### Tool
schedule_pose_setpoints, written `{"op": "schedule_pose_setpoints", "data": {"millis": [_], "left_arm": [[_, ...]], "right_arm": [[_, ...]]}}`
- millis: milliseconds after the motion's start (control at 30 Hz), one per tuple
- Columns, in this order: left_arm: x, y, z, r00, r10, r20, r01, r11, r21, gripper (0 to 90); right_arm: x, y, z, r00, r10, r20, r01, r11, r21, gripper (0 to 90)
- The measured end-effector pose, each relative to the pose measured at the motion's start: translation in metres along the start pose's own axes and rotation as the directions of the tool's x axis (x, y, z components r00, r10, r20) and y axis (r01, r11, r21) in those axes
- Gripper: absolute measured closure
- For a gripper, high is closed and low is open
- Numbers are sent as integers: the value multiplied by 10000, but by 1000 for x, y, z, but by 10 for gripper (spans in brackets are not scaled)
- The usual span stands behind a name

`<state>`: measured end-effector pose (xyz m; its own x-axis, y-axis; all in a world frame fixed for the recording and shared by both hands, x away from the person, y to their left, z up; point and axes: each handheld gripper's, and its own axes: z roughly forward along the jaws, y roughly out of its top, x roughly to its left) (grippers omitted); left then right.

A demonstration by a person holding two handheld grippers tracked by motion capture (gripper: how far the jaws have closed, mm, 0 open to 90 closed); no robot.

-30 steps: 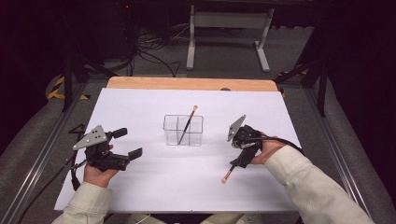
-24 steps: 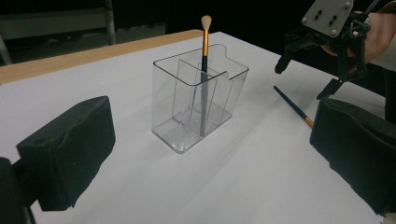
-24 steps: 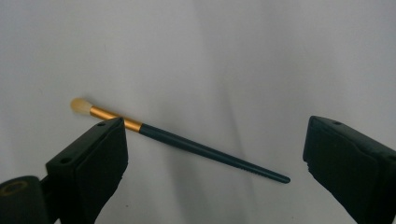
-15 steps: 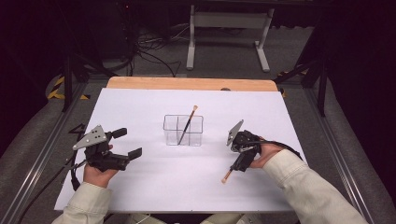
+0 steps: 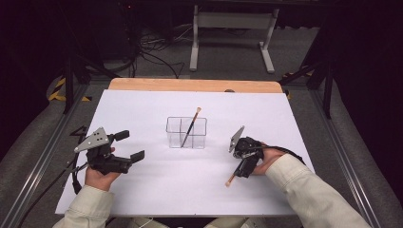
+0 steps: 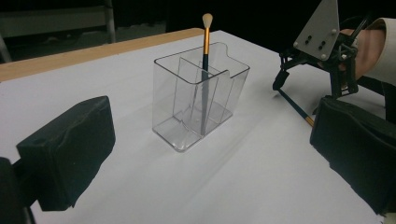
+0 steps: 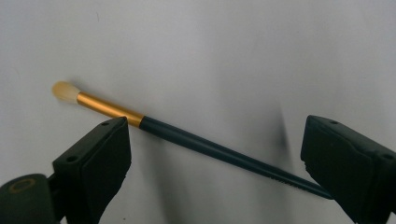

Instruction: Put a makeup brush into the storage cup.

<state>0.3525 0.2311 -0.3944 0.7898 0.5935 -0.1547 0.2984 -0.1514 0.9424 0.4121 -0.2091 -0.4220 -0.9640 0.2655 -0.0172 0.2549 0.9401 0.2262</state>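
A clear plastic holder (image 5: 186, 133) (image 6: 201, 102) with several compartments stands mid-table, and a dark-handled brush (image 5: 191, 126) (image 6: 205, 42) with a gold ferrule leans in it, tip up. A second, matching brush (image 5: 231, 179) (image 7: 196, 142) (image 6: 294, 106) lies flat on the white sheet to the holder's right. My right gripper (image 5: 245, 166) (image 7: 219, 158) points down just above this brush, open, with the handle running between its jaws and no pad touching it. My left gripper (image 5: 130, 145) (image 6: 215, 154) rests at the left, open with nothing in it, facing the holder.
The white sheet (image 5: 157, 190) covers a wooden table (image 5: 190, 85). A metal stand (image 5: 228, 28) and cables (image 5: 147, 57) lie on the floor beyond the far edge. Rails run along both sides of the table.
My right gripper has sunk a little closer to the brush lying on the sheet. The left gripper has not moved.
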Motion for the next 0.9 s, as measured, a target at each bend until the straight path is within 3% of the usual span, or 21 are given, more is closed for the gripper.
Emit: {"op": "schedule_pose_setpoints", "data": {"millis": [500,667,900], "left_arm": [[0,0,0,10000,-59,-21,59,10000,77,10],[0,0,1,10000,-73,-19,73,9999,74,10],[1,0,1,10000,-35,-36,36,9999,135,12]], "right_arm": [[3,0,5,9993,-359,-30,360,9985,406,233],[5,0,1,9976,-683,-134,688,9967,425,388],[10,3,-2,9925,-1183,-315,1206,9890,853,695]]}}
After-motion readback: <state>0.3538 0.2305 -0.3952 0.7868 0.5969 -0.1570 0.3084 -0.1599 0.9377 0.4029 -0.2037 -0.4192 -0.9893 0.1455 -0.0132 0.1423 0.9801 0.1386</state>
